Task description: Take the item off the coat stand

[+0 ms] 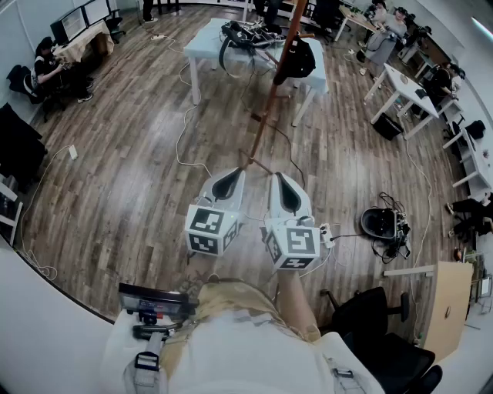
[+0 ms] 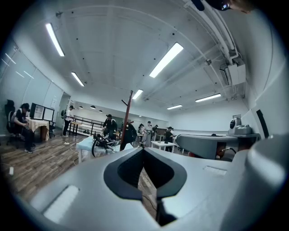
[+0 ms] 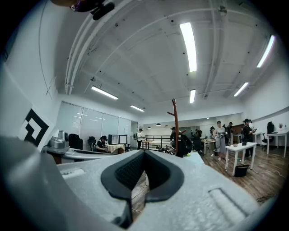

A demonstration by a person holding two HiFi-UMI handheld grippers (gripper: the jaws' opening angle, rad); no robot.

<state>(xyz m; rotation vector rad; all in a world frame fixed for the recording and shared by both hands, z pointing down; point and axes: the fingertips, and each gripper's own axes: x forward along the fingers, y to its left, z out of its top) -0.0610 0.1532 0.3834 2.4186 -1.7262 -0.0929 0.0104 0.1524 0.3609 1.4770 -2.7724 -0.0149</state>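
In the head view, the left gripper (image 1: 233, 178) and right gripper (image 1: 281, 185) sit side by side near the person, well apart from the far coat stand (image 1: 271, 88), where a black bag (image 1: 297, 60) hangs on its right. The left gripper view shows its jaws together and empty, the stand far ahead. The right gripper view shows the same, the stand far and slightly right.

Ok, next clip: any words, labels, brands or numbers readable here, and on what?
No readable words or numbers in any view.
Left marker cube and right marker cube: black-and-white square patterns, no letters.
Monitors on the far desk: too small to read.
Device at the person's chest: too blurred to read.
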